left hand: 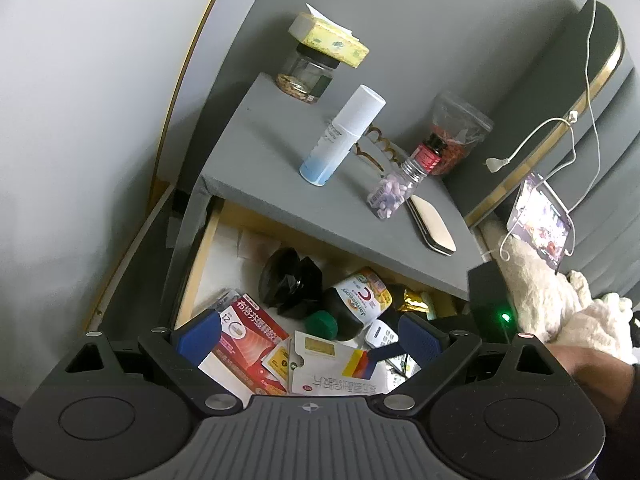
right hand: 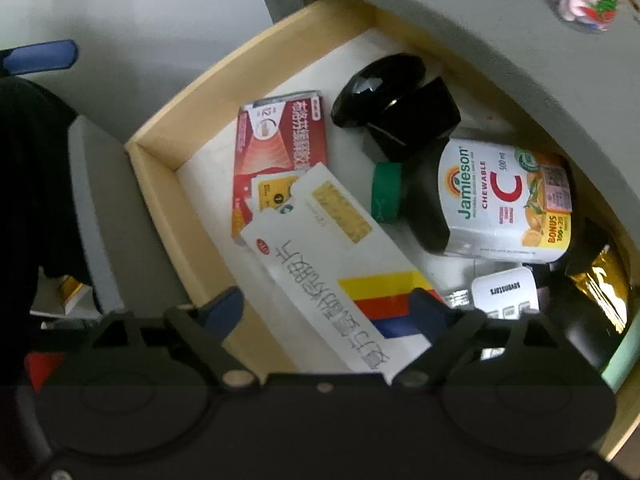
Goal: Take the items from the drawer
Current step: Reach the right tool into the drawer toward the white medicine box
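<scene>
The right gripper (right hand: 326, 310) is hanging wide open over the near end of the open drawer (right hand: 208, 92). Its two blue fingertips (right hand: 224, 306) are sitting one on each side of the white medicine box (right hand: 332, 256), and they are not touching it. Nothing is in this claw.

The white box is lying flat on top of the pile. Its long side is running from the striped end, right between the fingers, up and away toward the drawer's far left corner. So the box is lying almost straight ahead of the claw, a little slanted. The fingers are standing across its short width, which looks like the easy way to pinch it.

The left gripper (left hand: 308, 338) is wide open too and holding nothing. It is sitting higher up and farther back from the drawer, so I think the right one is the nearer claw for this box.

Going outward, the red medicine box (right hand: 280, 140) is lying partly under the white box, near the drawer's left wall. The vitamin C bottle (right hand: 492, 196) is lying on its side to the right, with its green cap pointing at the white box. Some shiny black things (right hand: 396, 100) are sitting by the drawer's far edge.
</scene>
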